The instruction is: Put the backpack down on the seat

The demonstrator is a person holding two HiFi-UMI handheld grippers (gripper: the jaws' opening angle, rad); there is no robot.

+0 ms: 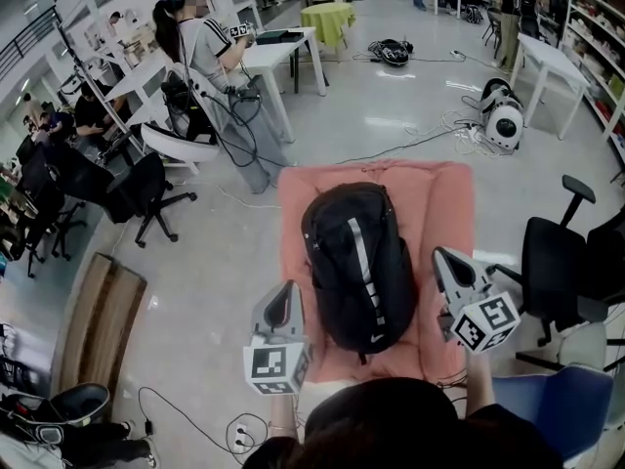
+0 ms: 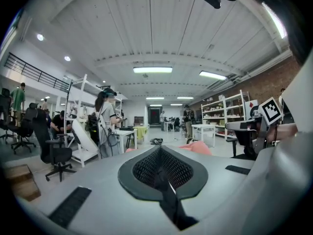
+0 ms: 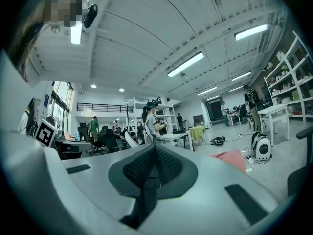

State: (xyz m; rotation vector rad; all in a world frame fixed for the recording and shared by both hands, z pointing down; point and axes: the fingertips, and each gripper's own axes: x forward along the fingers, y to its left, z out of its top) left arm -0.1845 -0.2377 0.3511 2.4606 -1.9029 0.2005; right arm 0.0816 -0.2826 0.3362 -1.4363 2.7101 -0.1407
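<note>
A black backpack [image 1: 356, 267] lies flat on the pink-covered seat [image 1: 444, 198], straps side down, top end pointing away from me. My left gripper [image 1: 285, 299] is held up just off the backpack's left side, jaws shut with nothing in them. My right gripper [image 1: 446, 262] hovers off its right side, also shut and empty. Neither touches the backpack. In the left gripper view the shut left gripper [image 2: 161, 154] points out over the room, with a corner of the pink seat [image 2: 196, 148] beyond. The right gripper view shows the shut right gripper [image 3: 155, 151] and the pink seat [image 3: 233, 159].
A black office chair [image 1: 552, 262] and a blue chair [image 1: 547, 404] stand right of the seat. A wooden bench [image 1: 93, 320] lies at the left. A person [image 1: 210, 57] stands by a white table [image 1: 283, 52] ahead. Cables and a white device [image 1: 503, 115] lie on the floor.
</note>
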